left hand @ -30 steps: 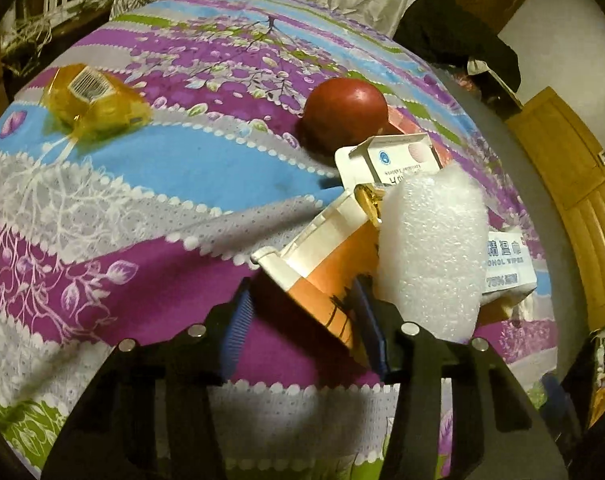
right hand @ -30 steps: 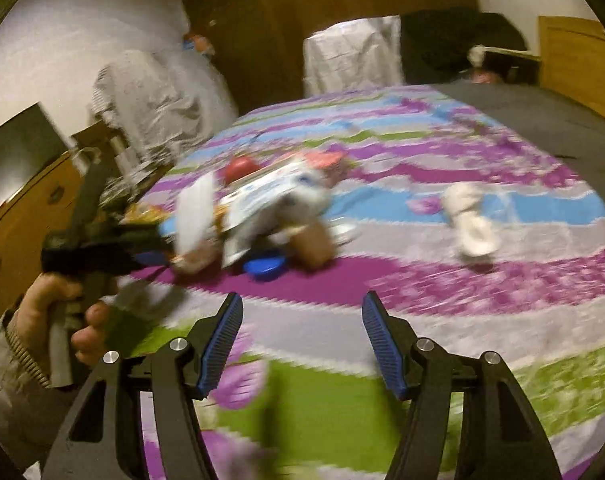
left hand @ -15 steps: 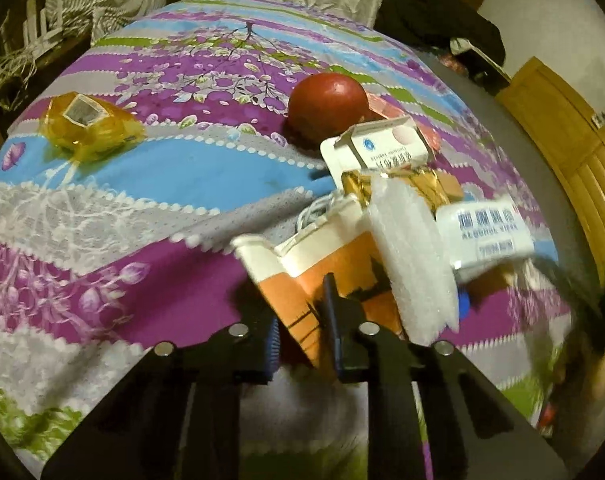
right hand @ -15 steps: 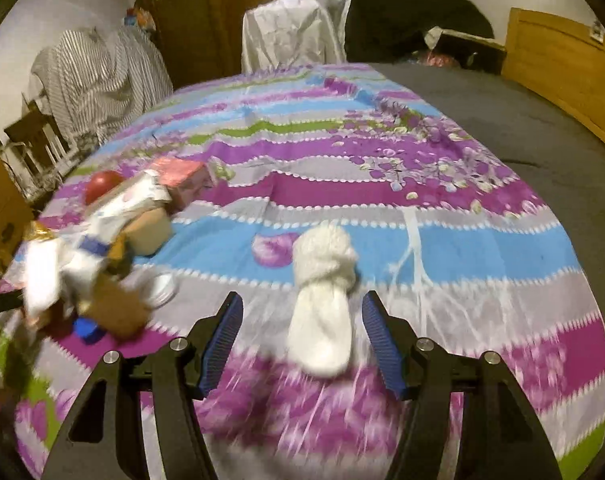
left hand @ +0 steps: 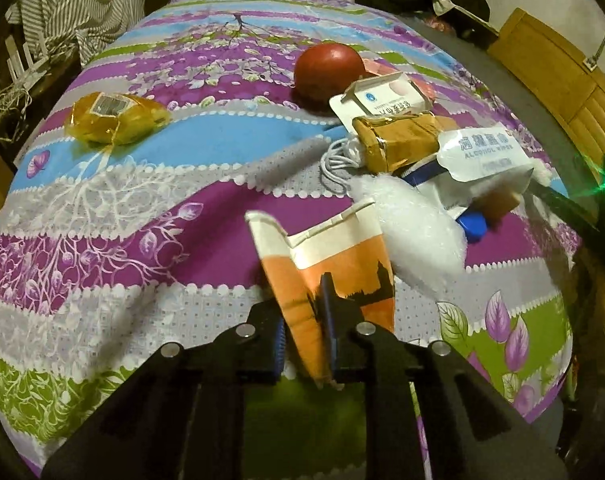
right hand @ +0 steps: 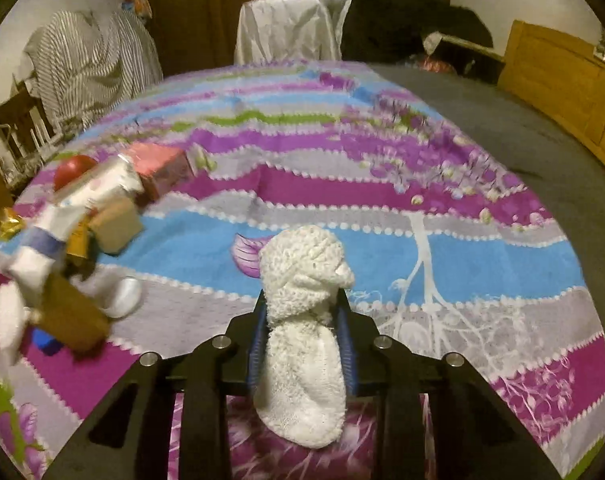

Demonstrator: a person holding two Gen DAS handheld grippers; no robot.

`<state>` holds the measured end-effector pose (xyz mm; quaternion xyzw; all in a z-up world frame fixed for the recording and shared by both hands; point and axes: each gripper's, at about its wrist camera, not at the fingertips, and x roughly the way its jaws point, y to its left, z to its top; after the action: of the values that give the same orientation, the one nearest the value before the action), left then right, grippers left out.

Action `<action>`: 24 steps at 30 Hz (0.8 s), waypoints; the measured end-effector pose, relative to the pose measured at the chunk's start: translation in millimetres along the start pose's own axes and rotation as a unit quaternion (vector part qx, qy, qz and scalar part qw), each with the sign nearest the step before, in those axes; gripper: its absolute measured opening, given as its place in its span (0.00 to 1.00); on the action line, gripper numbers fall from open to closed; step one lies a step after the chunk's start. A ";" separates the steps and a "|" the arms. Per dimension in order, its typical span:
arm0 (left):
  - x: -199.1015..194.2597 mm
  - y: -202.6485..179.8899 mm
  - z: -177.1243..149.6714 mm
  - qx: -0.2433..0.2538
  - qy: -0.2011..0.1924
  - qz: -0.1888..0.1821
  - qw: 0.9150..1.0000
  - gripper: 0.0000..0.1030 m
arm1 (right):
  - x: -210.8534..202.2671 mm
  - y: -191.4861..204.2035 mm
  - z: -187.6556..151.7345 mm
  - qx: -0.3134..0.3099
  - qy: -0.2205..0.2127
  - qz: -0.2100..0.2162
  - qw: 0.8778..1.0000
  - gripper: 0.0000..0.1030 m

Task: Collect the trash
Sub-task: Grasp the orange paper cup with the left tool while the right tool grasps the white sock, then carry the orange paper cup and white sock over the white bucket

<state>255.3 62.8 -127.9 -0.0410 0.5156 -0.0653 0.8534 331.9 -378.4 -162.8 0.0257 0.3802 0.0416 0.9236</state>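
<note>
A: Jaws status? Left gripper (left hand: 304, 330) clamps the orange paper cup (left hand: 334, 264) wall.

B: Right gripper (right hand: 302, 344) jaws are closing on the white sock (right hand: 302, 320), on the bed (right hand: 442, 248). Confirm pads grip mid-sock before lifting; keep cup upright.

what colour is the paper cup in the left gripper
Orange and white with a dark skyline print: paper cup, clearest in the left wrist view.

i see a flattened orange-and-white paper cup (left hand: 334, 268) raised above the bedspread, rim pointing away, with a white foam piece (left hand: 414, 236) touching its right side. i see a white fuzzy sock (right hand: 302, 320) lying lengthwise on the purple and grey stripes.
</note>
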 end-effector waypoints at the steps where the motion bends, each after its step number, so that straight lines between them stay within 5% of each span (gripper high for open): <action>1: 0.3 -1.4 -2.3 0.001 -0.002 0.001 1.000 0.15 | -9.9 2.0 -3.2 0.003 -0.009 0.003 1.000 0.31; 8: -14.4 -3.0 -15.5 -0.020 -0.040 0.000 0.999 0.06 | -87.4 39.9 -30.3 0.002 -0.076 0.031 0.997 0.31; 12: -44.8 -20.9 -26.9 0.002 -0.098 0.031 0.995 0.06 | -132.7 74.3 -44.8 -0.009 -0.117 0.055 0.992 0.31; 18: -114.4 -58.7 -45.1 0.044 -0.230 0.079 0.969 0.06 | -195.9 118.9 -53.2 -0.036 -0.181 0.069 0.980 0.31; 24: -158.5 -81.8 -59.9 0.051 -0.310 0.104 0.944 0.06 | -249.3 143.2 -58.1 -0.047 -0.233 0.063 0.969 0.31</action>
<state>123.8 6.2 -5.9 0.0383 0.2227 0.0136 0.9741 106.4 -258.9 -18.1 0.0145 0.1500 0.1103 0.9824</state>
